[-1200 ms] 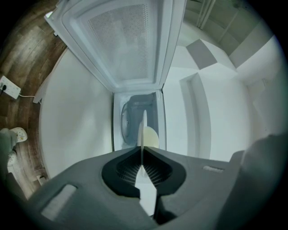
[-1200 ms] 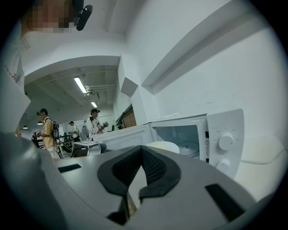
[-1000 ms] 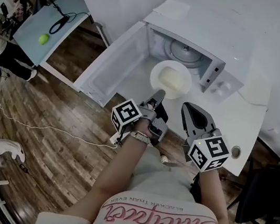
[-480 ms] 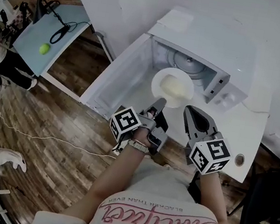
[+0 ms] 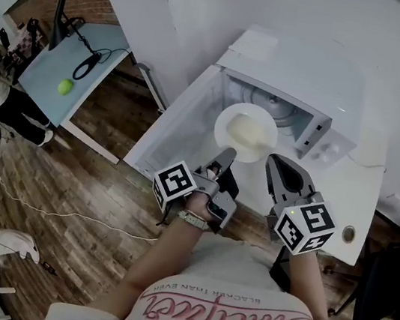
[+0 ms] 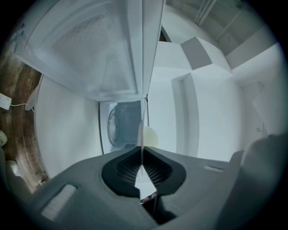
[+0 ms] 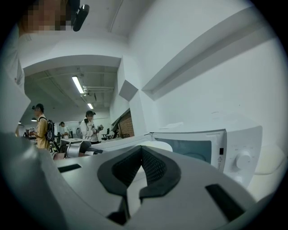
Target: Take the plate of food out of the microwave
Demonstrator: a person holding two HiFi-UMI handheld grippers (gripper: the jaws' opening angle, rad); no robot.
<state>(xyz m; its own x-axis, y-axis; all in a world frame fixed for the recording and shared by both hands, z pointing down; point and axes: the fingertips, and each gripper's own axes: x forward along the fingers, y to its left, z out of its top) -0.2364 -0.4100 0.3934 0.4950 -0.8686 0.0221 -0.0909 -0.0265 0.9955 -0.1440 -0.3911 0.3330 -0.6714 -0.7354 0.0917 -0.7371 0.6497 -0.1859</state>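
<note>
Lifted a bit since a second ago, the plate (image 5: 225,119) of food hangs just outside the microwave (image 5: 324,100), rim pinched in my left tool (image 5: 225,152). Right tool (image 5: 281,165) is closed, empty. I'd keep it level and back out slowly.

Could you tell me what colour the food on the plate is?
The food is pale yellow; the head view shows it best.

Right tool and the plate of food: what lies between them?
Nothing lies there. The head view shows only a bare strip of white table between the right tool and the plate.
</note>
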